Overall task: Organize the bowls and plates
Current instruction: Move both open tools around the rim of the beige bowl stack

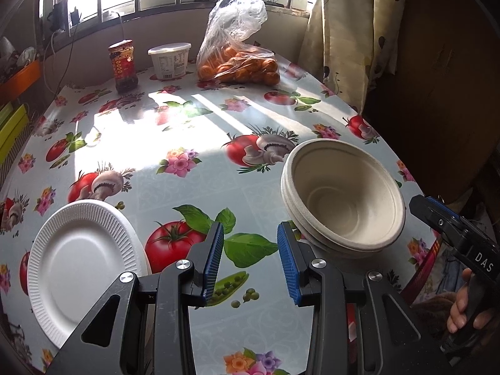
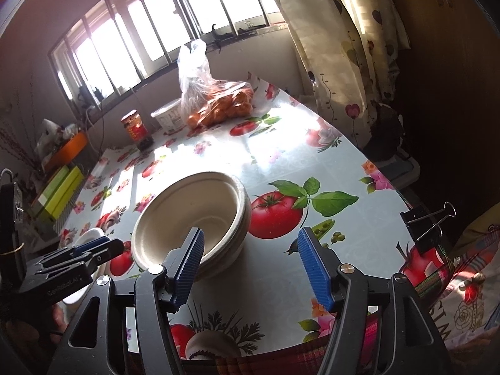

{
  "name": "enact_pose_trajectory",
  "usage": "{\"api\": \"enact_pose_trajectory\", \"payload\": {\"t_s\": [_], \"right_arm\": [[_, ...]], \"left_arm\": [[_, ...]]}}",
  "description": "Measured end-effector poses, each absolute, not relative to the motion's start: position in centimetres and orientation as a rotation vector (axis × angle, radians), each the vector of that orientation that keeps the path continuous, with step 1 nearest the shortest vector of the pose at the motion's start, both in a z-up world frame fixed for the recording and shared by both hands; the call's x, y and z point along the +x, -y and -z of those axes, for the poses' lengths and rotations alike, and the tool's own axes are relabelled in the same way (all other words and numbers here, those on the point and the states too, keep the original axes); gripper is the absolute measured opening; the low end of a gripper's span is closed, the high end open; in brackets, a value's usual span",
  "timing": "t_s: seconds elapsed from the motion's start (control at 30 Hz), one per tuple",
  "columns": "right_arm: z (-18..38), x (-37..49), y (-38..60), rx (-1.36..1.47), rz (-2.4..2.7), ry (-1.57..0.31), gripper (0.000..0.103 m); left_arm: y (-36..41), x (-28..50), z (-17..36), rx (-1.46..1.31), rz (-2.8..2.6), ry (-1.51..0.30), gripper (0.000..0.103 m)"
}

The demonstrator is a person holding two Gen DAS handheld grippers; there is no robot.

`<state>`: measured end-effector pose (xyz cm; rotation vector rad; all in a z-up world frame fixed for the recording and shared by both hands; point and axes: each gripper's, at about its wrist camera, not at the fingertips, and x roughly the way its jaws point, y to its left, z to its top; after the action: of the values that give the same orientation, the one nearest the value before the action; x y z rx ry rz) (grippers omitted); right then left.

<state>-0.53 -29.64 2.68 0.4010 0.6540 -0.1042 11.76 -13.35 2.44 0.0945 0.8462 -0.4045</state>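
Left tongs (image 1: 250, 261) stand spread over bare worktop (image 1: 175, 193), nothing between the blue pads; right tongs (image 2: 251, 267) are likewise spread and empty, their left pad (image 2: 190, 259) just in front of the near rim of the nested bowls (image 2: 190, 218), with no visible grip on it. In the left wrist view the bowls (image 1: 343, 200) sit at about 2 o'clock from the left tongs, near the right-hand edge of the worktop, while the white ribbed plate (image 1: 84, 268) lies flat at 9 o'clock, well apart from the bowls. The stack appears to hold two or three bowls, the rims slightly offset rather than flush. Probable hazards: the bowls look light and stiff, so a pad closing on one rim only could tip the stack or drag it toward the table edge at 3 o'clock; a pinch on the top rim alone may lift one bowl and leave the rest. The plate lies flush on a glossy cloth and offers little edge to catch, so the pads could skid it off the near edge. At 12 o'clock, a jar (image 1: 123, 65), a tub (image 1: 170, 59) and a bag of oranges (image 1: 237, 59) stand well clear.
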Motion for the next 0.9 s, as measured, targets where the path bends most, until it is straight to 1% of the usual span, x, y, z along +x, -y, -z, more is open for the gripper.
{"api": "enact_pose_trajectory", "payload": {"t_s": [0.2, 0.47, 0.63, 0.9], "right_arm": [[-2.7, -0.3, 29.7, 0.395, 0.083, -0.653, 0.067], [-2.2, 0.4, 30.4, 0.427, 0.08, -0.67, 0.067], [-1.7, 1.1, 30.2, 0.432, 0.062, -0.689, 0.067], [-1.5, 1.8, 30.1, 0.434, 0.041, -0.696, 0.067]], "left_arm": [[13.8, 12.1, -2.0, 0.083, 0.449, -0.872, 0.037], [13.5, 12.8, -2.2, 0.016, 0.512, -0.868, 0.037], [13.5, 13.5, -1.9, -0.061, 0.549, -0.91, 0.037], [13.2, 13.6, -2.8, -0.102, 0.569, -0.88, 0.037]]}}
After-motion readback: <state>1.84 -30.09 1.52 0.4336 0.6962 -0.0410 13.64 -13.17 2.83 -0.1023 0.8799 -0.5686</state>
